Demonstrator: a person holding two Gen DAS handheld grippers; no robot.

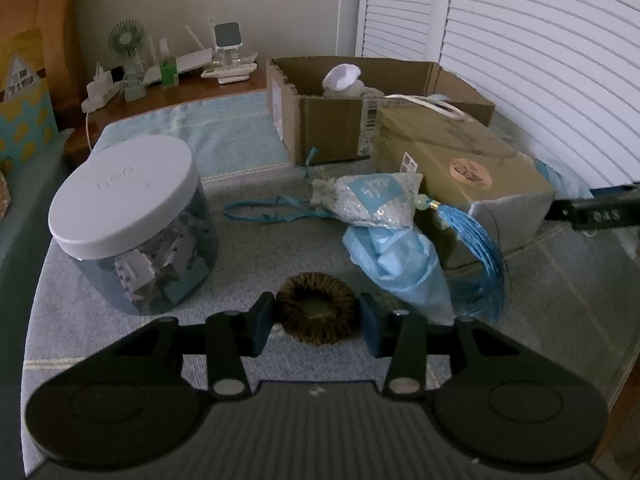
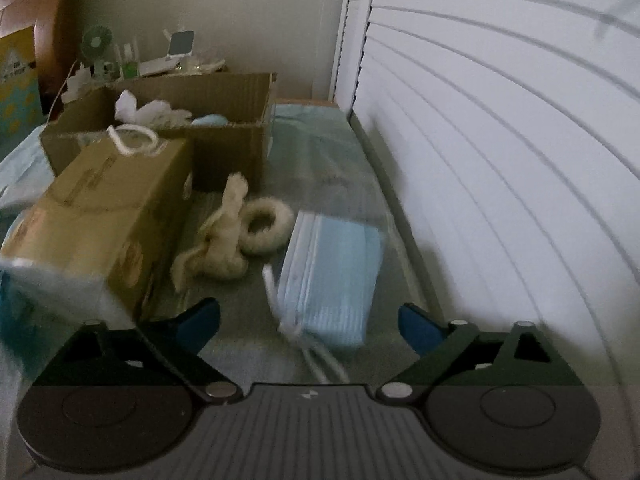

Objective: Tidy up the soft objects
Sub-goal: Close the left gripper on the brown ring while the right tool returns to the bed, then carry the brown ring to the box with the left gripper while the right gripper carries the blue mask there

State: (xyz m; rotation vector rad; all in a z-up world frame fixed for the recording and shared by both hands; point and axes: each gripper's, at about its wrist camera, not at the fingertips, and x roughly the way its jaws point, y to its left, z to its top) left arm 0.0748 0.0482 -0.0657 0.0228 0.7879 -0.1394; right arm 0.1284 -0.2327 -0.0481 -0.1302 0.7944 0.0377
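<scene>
Faint embossed lettering on the white jar lid [image 1: 124, 196], unreadable at this angle, barcode sticker on the cardboard box [image 1: 370, 114], digits illegible

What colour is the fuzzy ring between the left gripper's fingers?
Dark brown, a fuzzy scrunchie; it shows best in the left wrist view.

Home bedroom: louvered closet doors [image 1: 520, 60], desk fan [image 1: 126, 42], towel-covered surface [image 1: 224, 128].
</scene>
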